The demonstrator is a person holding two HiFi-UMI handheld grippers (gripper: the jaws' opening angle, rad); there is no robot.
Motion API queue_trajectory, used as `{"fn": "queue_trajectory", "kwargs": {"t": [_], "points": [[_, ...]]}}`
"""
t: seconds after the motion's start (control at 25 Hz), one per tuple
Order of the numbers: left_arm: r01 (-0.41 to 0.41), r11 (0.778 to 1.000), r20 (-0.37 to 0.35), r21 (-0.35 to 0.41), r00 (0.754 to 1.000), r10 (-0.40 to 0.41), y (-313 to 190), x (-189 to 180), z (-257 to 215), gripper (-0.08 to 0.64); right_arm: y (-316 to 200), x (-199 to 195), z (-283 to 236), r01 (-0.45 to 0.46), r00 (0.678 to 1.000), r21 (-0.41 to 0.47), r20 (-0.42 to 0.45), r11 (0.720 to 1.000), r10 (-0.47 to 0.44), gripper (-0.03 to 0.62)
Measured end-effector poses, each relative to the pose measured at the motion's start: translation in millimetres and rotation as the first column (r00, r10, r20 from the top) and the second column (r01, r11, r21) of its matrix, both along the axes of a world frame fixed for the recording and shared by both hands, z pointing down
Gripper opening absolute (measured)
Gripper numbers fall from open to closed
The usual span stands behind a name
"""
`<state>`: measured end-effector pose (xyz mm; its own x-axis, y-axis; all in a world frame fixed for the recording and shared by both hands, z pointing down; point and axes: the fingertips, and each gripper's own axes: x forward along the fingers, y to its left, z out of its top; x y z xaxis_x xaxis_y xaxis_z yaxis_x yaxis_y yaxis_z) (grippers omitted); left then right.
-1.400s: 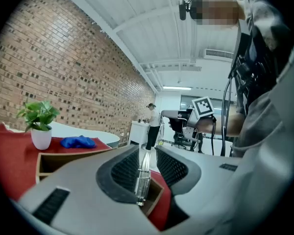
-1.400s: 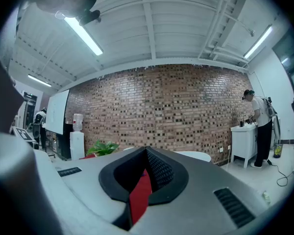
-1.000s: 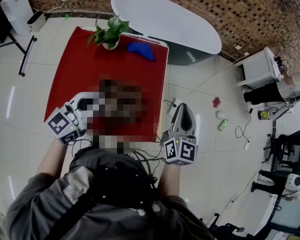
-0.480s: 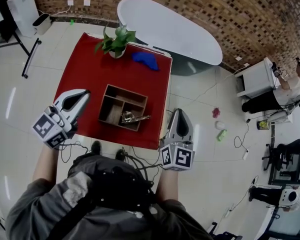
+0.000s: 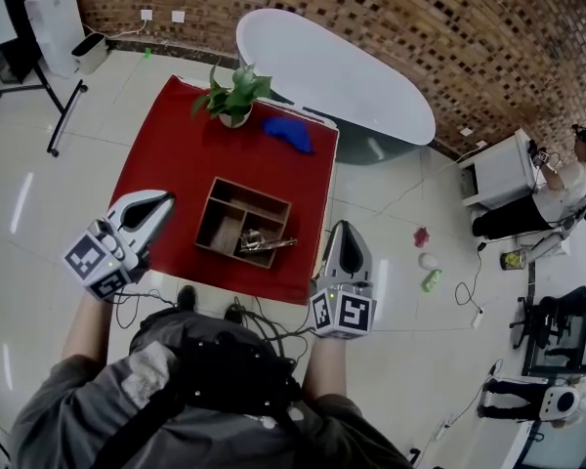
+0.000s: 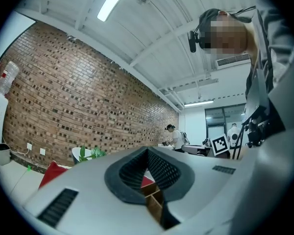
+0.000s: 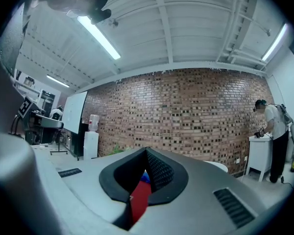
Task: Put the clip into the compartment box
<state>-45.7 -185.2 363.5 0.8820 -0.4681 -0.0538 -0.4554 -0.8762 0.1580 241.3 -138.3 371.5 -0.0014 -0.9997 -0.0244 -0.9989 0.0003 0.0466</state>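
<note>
Lying in the compartment box's (image 5: 207, 213) near-right cell, the clip (image 5: 262, 243) overhangs its rim; left claw (image 5: 164, 199) and right claw (image 5: 344, 229) are closed, empty.

On table (image 5: 166, 169), compartment box (image 5: 221, 229), clip (image 5: 264, 243) in its near right part, plant (image 5: 233, 97) behind, cloth (image 5: 289, 132) right of plant.

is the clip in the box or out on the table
In: the clip lies in the compartment box, in its near right compartment, with one metal arm poking out past the rim.
</note>
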Motion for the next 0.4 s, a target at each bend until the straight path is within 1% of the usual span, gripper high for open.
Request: {"fn": "queue_trajectory", "kwargs": {"t": [0.2,0.4], "points": [[0.003,1.000,0.023,-0.008,1.000,-0.003,-0.1,1.2,3.5,0.026,-3.6,-0.7,-0.3,0.007,1.000,0.000,-0.007,1.000,-0.007,0.011],[0.002,1.000,0.020,0.001,1.000,-0.002,-1.5,3.6,-1.2,0.026,-8.1,-0.2,-0.1,0.012,1.000,-0.002,-0.007,1.000,-0.012,0.011]]}}
